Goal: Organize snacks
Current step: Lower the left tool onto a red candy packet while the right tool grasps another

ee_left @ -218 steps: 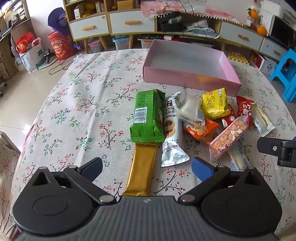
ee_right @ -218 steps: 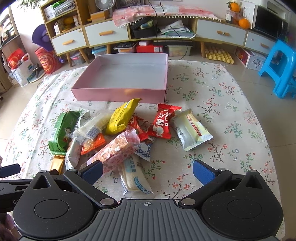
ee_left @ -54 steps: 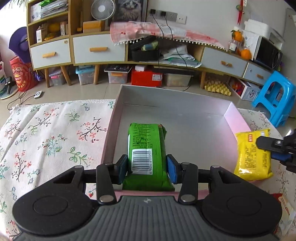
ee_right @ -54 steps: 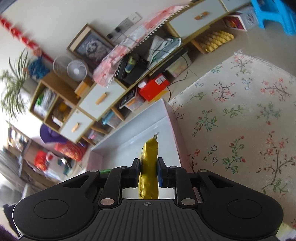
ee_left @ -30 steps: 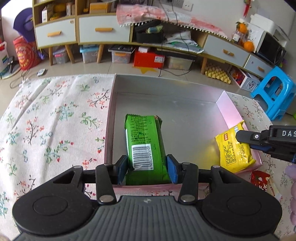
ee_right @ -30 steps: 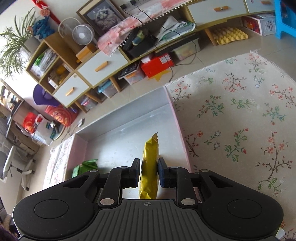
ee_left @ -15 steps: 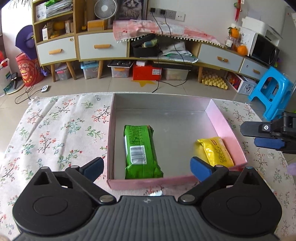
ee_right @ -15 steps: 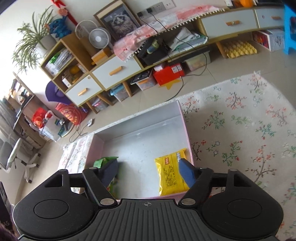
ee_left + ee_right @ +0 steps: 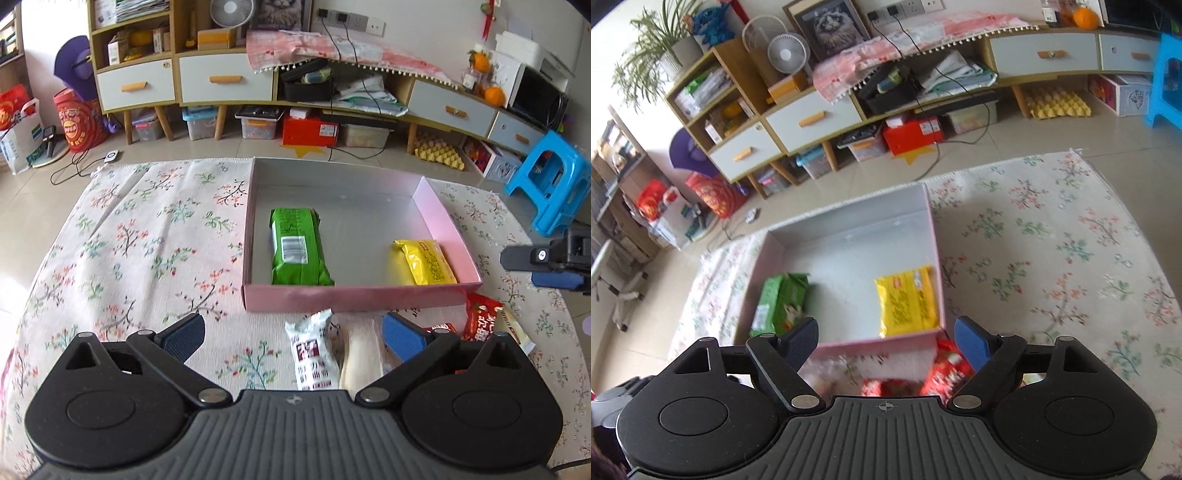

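- Left gripper (image 9: pixel 291 332) is hanging spread wide with nothing between its jaws, above the tablecloth (image 9: pixel 147 258) just short of the pink box (image 9: pixel 354 295).
- Right gripper (image 9: pixel 884 338) is still opening, jaws empty, over the box's near right corner.
- Green packet (image 9: pixel 297 253) is lying flat inside the box by its left wall; yellow packet (image 9: pixel 424 262) is lying in the near right corner, touching the right wall.
- Remaining snacks are sitting on the cloth against the box's near wall: a white packet (image 9: pixel 314 350), a red packet (image 9: pixel 482 321), others partly hidden by the fingers.
- Risk: the pile is crowding tight, so a wide pinch may be taking two wrappers at once, or slipping off glossy film.
- Risk: reaching low beside the near wall may be nudging the light box and shifting it across the cloth.
- Risk: both grippers are working the same pile and may be colliding.
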`<state>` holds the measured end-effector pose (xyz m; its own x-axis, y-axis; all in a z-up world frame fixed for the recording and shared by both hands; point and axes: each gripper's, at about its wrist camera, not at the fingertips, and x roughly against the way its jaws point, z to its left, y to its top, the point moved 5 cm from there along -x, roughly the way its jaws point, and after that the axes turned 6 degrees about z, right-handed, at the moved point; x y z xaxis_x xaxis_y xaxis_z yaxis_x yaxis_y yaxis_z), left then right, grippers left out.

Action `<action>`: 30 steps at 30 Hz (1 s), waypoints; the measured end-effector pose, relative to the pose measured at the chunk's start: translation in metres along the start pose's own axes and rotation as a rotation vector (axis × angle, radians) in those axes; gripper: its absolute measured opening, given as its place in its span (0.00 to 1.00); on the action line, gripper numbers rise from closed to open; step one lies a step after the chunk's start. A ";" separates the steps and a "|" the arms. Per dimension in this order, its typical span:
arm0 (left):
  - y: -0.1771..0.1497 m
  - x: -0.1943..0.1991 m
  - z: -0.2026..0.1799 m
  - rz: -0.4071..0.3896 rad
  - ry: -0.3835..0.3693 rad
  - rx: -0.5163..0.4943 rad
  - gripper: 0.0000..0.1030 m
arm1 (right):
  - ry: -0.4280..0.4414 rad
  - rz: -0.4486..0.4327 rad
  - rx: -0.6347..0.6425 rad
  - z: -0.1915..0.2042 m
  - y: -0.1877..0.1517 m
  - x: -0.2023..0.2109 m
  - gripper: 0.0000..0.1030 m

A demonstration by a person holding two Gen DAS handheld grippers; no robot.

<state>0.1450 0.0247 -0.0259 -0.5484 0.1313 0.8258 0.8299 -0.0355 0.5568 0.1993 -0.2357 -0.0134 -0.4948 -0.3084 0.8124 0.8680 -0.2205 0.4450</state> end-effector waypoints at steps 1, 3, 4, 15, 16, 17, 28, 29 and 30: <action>-0.004 0.001 0.002 -0.010 -0.003 0.007 1.00 | -0.006 0.012 -0.008 -0.003 -0.004 0.001 0.80; -0.006 -0.001 0.002 -0.001 0.007 -0.001 1.00 | -0.012 0.045 -0.031 -0.009 -0.010 -0.001 0.81; -0.007 -0.001 0.001 0.006 0.013 -0.005 1.00 | -0.018 0.056 -0.043 -0.013 -0.013 -0.001 0.81; -0.009 -0.010 -0.028 0.045 -0.056 0.019 0.99 | -0.092 0.158 -0.166 -0.044 -0.029 -0.018 0.81; -0.009 -0.013 -0.032 0.051 -0.060 0.017 0.99 | -0.098 0.162 -0.168 -0.046 -0.029 -0.020 0.81; -0.009 -0.015 -0.036 0.056 -0.062 0.016 0.99 | -0.103 0.165 -0.170 -0.047 -0.028 -0.021 0.81; -0.004 -0.046 -0.078 0.139 -0.192 0.055 0.64 | -0.113 0.166 -0.252 -0.064 -0.022 -0.032 0.81; -0.004 -0.049 -0.079 0.152 -0.210 0.068 0.62 | -0.113 0.165 -0.260 -0.066 -0.021 -0.033 0.81; -0.005 -0.051 -0.081 0.163 -0.225 0.081 0.59 | -0.113 0.164 -0.267 -0.067 -0.021 -0.033 0.80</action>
<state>0.1601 -0.0618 -0.0635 -0.3779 0.3469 0.8584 0.9158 0.0038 0.4016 0.1945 -0.2830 -0.0753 -0.3288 -0.2585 0.9083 0.8867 -0.4156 0.2026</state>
